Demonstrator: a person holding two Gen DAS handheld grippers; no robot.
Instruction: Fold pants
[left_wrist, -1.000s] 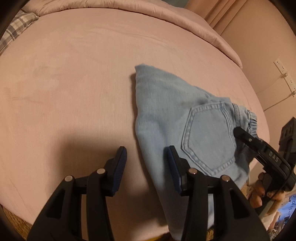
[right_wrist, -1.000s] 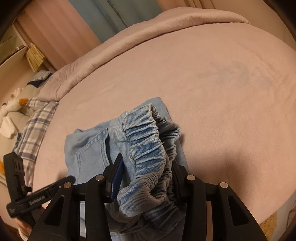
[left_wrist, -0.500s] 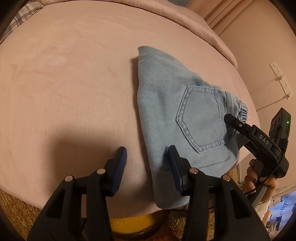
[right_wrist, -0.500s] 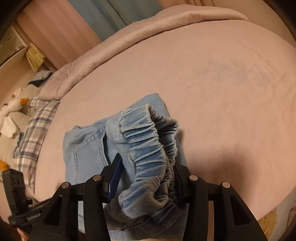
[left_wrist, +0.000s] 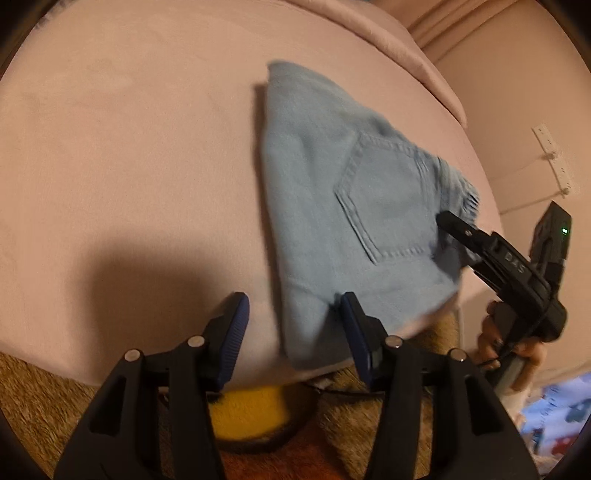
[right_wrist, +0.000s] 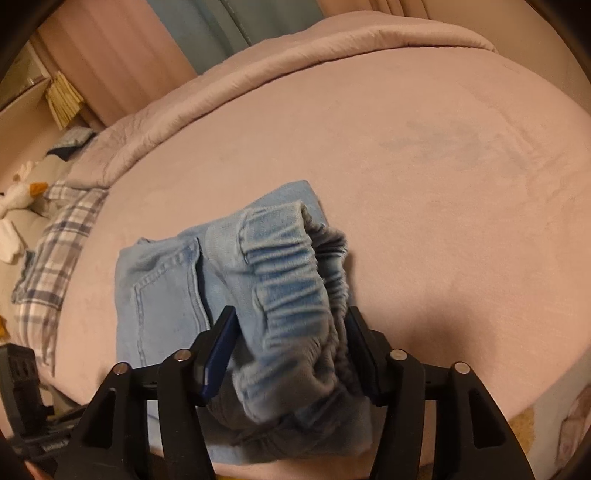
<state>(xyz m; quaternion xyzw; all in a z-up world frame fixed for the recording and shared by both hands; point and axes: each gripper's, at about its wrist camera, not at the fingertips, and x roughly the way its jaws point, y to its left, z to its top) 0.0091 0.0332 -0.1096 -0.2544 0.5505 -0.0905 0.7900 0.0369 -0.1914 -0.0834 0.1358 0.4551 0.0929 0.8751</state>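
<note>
A home bedroom: wide bed (right_wrist: 424, 155) under a pink sheet, rolled pink duvet (right_wrist: 280, 62) along the far edge, plaid pillow (right_wrist: 55, 254), stuffed toy (right_wrist: 22, 192) beside it, curtains (right_wrist: 122, 51) behind, power strip (left_wrist: 554, 155) on the wall, brown carpet (left_wrist: 44, 384) below.

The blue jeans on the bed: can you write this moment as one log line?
folded light-blue denim jeans on pink bed cover | right gripper opening around elastic waistband | left gripper open, empty
</note>
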